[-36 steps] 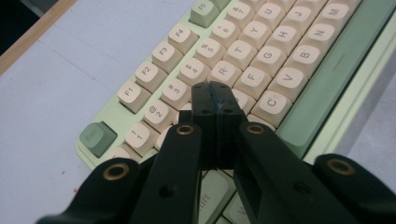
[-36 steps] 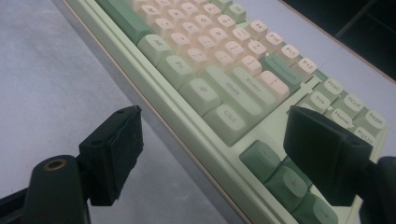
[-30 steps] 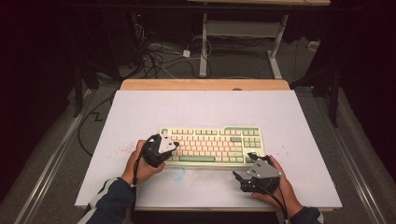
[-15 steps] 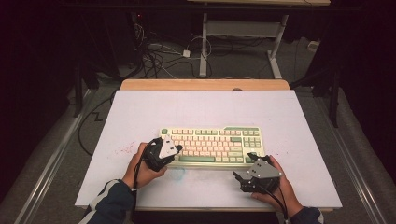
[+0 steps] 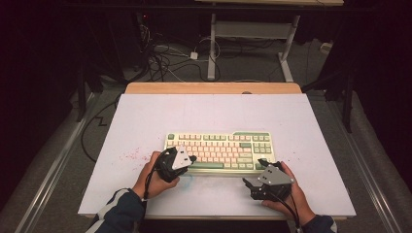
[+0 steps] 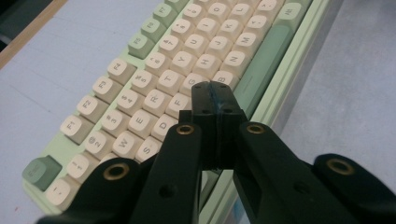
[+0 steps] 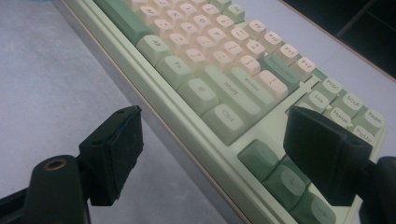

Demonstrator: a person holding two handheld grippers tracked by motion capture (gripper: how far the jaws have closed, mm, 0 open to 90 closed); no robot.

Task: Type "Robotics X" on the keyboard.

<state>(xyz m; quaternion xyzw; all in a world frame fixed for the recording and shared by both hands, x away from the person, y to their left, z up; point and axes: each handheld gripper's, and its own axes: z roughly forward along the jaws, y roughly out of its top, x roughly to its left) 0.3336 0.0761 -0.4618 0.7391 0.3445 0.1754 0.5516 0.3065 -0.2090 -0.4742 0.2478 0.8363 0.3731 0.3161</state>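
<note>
At the near middle of the white table (image 5: 145, 121), the green-and-cream keyboard (image 5: 219, 148) lies flat before me. My left gripper (image 6: 213, 91), jaws pressed together with nothing between them, points its tip over the letter keys (image 6: 187, 60) just above the space bar (image 6: 261, 65). My right gripper (image 7: 210, 140) hovers with its jaws wide apart at the keyboard's arrow-key corner (image 7: 280, 177), gripping nothing.
</note>
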